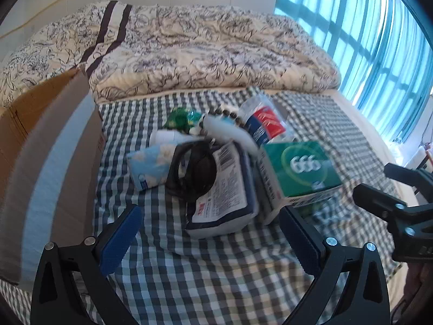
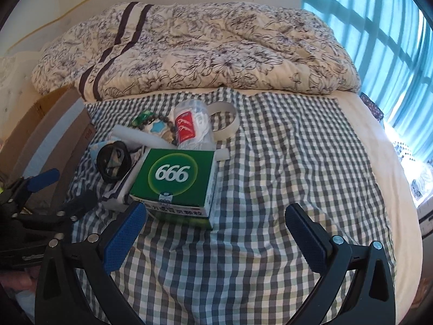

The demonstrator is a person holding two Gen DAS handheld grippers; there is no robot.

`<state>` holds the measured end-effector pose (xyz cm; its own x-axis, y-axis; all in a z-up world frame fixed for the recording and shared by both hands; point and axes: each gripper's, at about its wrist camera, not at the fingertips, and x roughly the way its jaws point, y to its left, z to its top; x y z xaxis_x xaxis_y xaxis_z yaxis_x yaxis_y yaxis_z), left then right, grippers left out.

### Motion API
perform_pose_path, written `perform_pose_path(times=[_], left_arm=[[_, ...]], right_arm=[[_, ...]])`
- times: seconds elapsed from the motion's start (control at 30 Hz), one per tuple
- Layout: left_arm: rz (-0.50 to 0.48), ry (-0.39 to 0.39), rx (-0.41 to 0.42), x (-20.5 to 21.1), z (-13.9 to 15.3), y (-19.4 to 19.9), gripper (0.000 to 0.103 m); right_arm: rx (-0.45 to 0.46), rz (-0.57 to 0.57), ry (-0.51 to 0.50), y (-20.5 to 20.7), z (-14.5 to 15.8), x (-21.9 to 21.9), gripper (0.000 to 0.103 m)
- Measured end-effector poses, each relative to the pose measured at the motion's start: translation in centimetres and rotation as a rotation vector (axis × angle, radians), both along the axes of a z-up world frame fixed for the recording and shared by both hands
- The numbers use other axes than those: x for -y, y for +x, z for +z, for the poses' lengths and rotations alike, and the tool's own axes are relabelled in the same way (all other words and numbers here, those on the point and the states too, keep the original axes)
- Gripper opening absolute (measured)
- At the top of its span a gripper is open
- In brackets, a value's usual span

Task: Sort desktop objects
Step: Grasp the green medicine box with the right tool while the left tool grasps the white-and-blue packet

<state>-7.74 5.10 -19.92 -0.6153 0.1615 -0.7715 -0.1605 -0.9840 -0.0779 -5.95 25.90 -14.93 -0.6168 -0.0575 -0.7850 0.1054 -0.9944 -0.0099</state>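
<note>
Looking down along both tools, I see a bed serving as the work surface, covered in the near half by a checked cloth [image 2: 284, 162] of grey, green and white squares. A floral quilt [image 2: 203, 51] with two dark stripes lies bunched across the far half, against a pale wall. Blue curtains [image 2: 379, 27] fill the right side, with strong daylight behind them. An open cardboard box [image 1: 54, 146] stands at the left edge of the cloth.

The objects to sort sit in one pile near the middle of the cloth: a green box marked 666 [image 2: 178, 176] nearest, a white packet with a barcode [image 1: 224, 192] just left of it with a black coiled cable [image 1: 192, 173] on top, a pale blue tissue pack [image 1: 148, 165], a red-and-white plastic-wrapped pack [image 2: 189, 127], a bead bracelet [image 2: 165, 124] and a roll of tape [image 2: 224, 122] farther back.

My left gripper [image 1: 211, 238] and right gripper [image 2: 216, 238] both stand released, jaws wide, nothing between the blue pads, hovering short of the pile.
</note>
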Motion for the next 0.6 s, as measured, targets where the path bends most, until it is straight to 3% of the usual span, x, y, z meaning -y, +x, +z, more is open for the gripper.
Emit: perform_pose_path(times=[0.13, 0.6], left_arm=[[0.001, -0.018, 0.023, 0.0, -1.6, -0.5, 0.103], [-0.027, 0.034, 0.049, -0.8, -4.8, -2.2, 0.103]], right_arm=[[0.019, 0.016, -0.009, -0.3, -1.1, 0.7, 0.103], [0.04, 0.021, -0.02, -2.6, -3.4, 2.4, 0.103]])
